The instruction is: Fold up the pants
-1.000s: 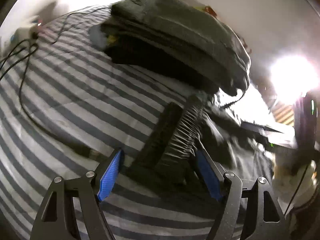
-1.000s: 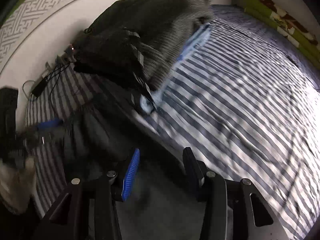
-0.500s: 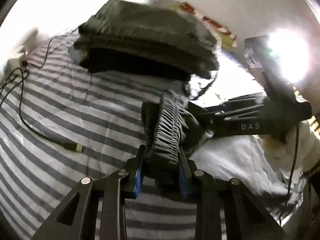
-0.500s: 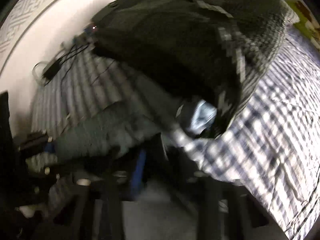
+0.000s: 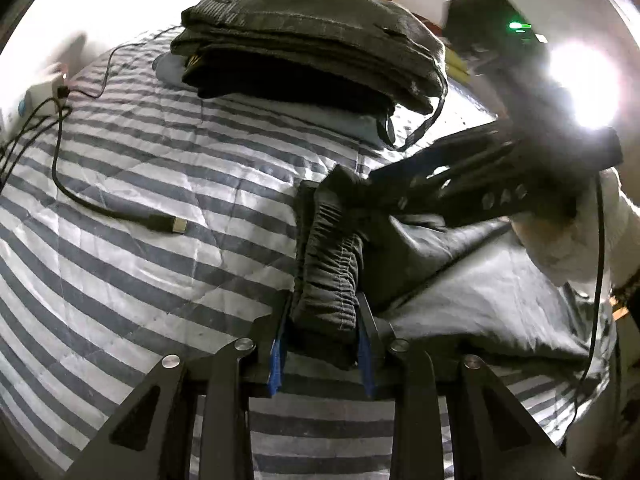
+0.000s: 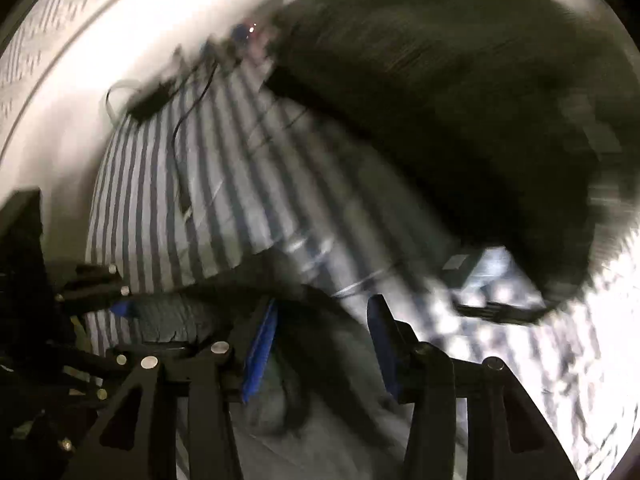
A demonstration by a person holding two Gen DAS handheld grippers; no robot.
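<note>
We see the left claw [image 5: 324, 336] pinched on the gathered waistband of the dark pants [image 5: 332, 264], which lie on the striped bed [image 5: 160, 248] near the pile of folded clothes [image 5: 320, 48] at the far side. The right claw [image 6: 320, 344] is opening, its blue pads apart, with the pants' cloth between them; that view is blurred

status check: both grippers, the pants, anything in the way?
Left gripper clamped on the pants' gathered waistband. Right gripper jaws opening, dark fabric between them. Folded stack and loose cable lie close on the striped bedding.
</note>
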